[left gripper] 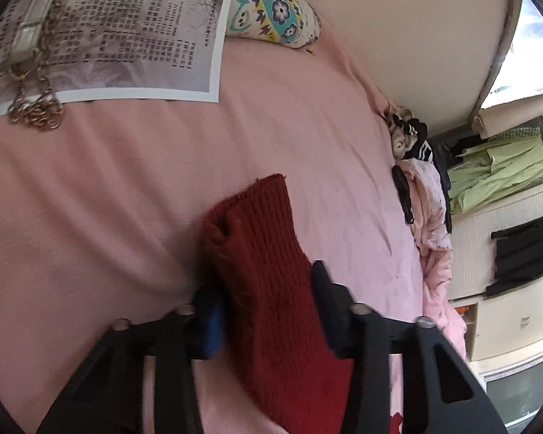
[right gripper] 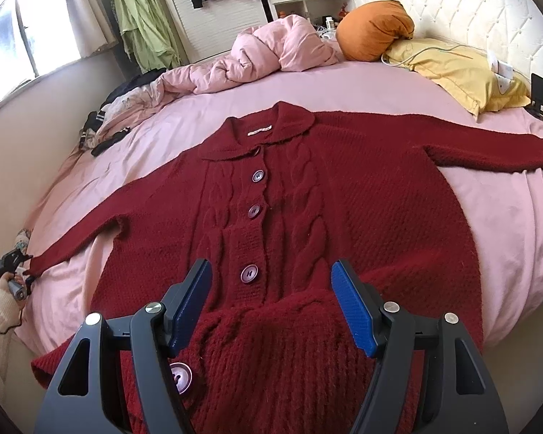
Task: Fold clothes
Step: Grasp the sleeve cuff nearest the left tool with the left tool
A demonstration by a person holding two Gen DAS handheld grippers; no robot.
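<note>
A dark red knitted cardigan (right gripper: 344, 195) lies face up on the pink bed sheet (right gripper: 488, 199), buttons closed, both sleeves spread out. My left gripper (left gripper: 264, 282) has the cuff of the left sleeve (left gripper: 257, 238) between its fingers, with the jaws still a little apart around it. That gripper also shows at the far left of the right wrist view (right gripper: 12, 271), at the sleeve's end. My right gripper (right gripper: 271, 271) is open and hovers over the cardigan's bunched hem (right gripper: 278, 325), holding nothing.
A printed sheet (left gripper: 126, 29) with a white strap and a gold chain (left gripper: 36, 108) lies on the bed beside a flowered pillow (left gripper: 271, 7). A pink duvet (right gripper: 271, 50), an orange cushion (right gripper: 373, 29), a yellow pillow (right gripper: 459, 68) and loose clothes (right gripper: 105, 126) lie at the head.
</note>
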